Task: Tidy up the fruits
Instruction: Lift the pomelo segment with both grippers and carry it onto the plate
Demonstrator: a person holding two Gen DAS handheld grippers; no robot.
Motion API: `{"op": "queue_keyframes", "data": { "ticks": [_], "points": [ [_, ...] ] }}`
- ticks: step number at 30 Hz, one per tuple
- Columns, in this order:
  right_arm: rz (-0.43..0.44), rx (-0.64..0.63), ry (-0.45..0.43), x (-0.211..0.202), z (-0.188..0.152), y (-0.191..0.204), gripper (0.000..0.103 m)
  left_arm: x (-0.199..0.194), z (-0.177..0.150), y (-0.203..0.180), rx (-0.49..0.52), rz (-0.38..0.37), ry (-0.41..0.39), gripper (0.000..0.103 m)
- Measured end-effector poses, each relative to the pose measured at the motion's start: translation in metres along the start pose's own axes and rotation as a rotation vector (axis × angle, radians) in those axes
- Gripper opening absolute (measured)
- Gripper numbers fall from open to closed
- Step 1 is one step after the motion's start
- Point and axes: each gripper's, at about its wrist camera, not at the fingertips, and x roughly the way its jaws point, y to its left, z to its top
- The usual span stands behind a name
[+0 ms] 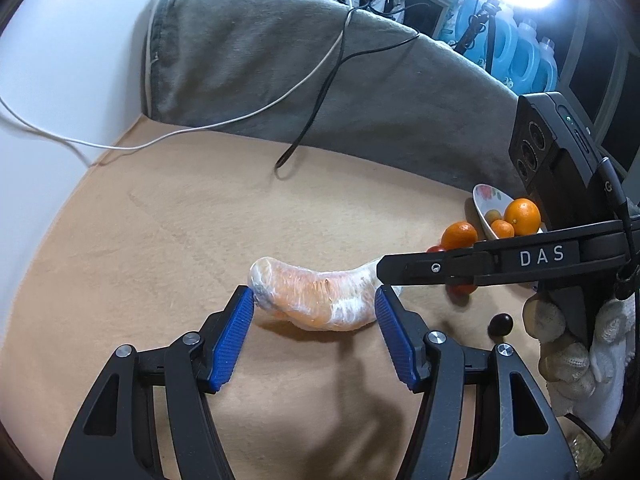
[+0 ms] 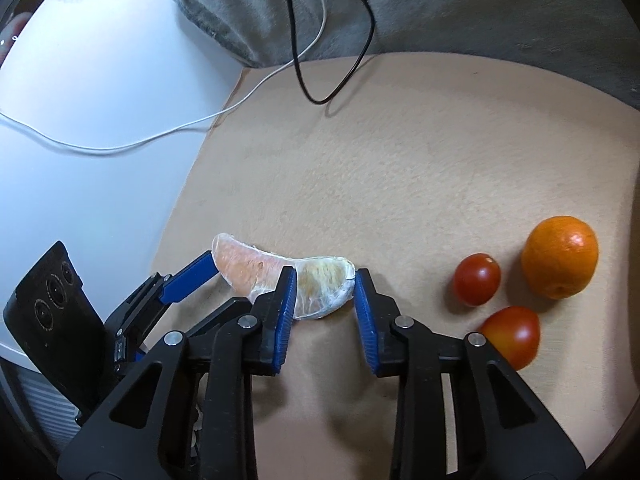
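A pale orange citrus segment (image 1: 320,296) (image 2: 244,264) in a thin skin lies on the tan mat (image 1: 180,220). My left gripper (image 1: 314,296) spans it lengthwise, its blue pads touching both ends. One left finger (image 2: 188,280) meets the segment's left end in the right wrist view. My right gripper (image 2: 322,280) is shut on the segment's right part, and from the left wrist view it (image 1: 382,272) comes in from the right. An orange (image 2: 560,262) (image 1: 460,234) and two red tomatoes (image 2: 476,280) (image 2: 512,336) lie to the right.
A flowered bowl (image 1: 486,200) with oranges (image 1: 522,216) stands far right, and a small dark fruit (image 1: 500,324) lies near a gloved hand (image 1: 560,344). A grey blanket (image 1: 300,80) with a black cable (image 2: 296,60) and a white cable (image 2: 120,146) borders the mat's back.
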Motion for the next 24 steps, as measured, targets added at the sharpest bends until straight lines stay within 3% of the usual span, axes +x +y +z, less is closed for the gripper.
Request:
{"op": "queue_keyframes", "data": {
  "ticks": [8,24],
  "points": [
    [-0.005,0.013,-0.036,-0.013,0.002,-0.005,0.028,-0.005,0.008,-0.015,0.025,-0.018,-0.027,0.062],
    [-0.025,0.049,-0.153,-0.082,-0.015,-0.033,0.027,0.001,0.032,-0.066,0.105,-0.087,-0.062,0.062]
  ]
}}
